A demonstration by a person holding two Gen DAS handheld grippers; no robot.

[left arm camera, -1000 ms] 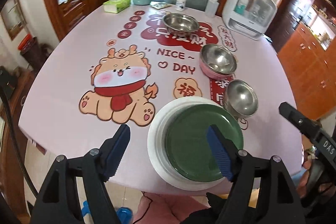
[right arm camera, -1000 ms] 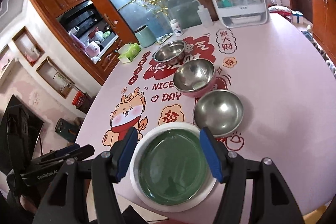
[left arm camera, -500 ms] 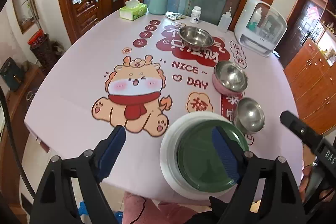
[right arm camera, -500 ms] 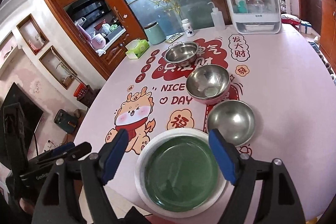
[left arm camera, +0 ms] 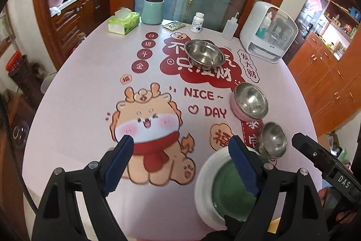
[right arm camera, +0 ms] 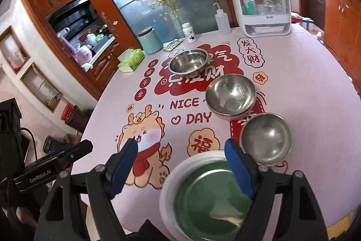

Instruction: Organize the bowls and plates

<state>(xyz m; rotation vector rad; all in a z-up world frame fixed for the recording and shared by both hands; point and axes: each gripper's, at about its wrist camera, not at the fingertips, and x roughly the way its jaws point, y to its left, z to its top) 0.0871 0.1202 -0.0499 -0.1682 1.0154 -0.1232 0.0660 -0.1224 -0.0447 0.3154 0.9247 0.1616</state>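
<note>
1. The left gripper [left arm camera: 180, 162] has spread wide over the last moments and holds nothing; its blue pads [left arm camera: 242, 164] hang above the table, one over the cartoon print, the other over the near plate.
2. The right gripper [right arm camera: 180, 164] has likewise been opening and is empty, its right pad over the rim of the plate stack.
3. The green plate [right arm camera: 209, 198] sits nested in the white plate [right arm camera: 169, 184], low and right of centre in both views, right at the near table edge [left arm camera: 158, 229].
4. From the stack the bowls run in a line toward the upper right of centre: the small steel bowl [right arm camera: 266, 139] just beside the white rim, then the pink-walled bowl [right arm camera: 231, 96], then the wide steel bowl [right arm camera: 188, 61], each apart from the next.
5. I judge the right gripper nearer the small steel bowl, which lies just up and right of its right pad; from the left gripper it lies past the right pad.
6. Open room lies left, over the cartoon print [left arm camera: 146, 134]. The back edge is crowded by the tissue box [left arm camera: 123, 22], jar [left arm camera: 153, 10], bottles and the white cabinet [left arm camera: 268, 31].
7. The stack's place at the edge leaves little margin there.
</note>
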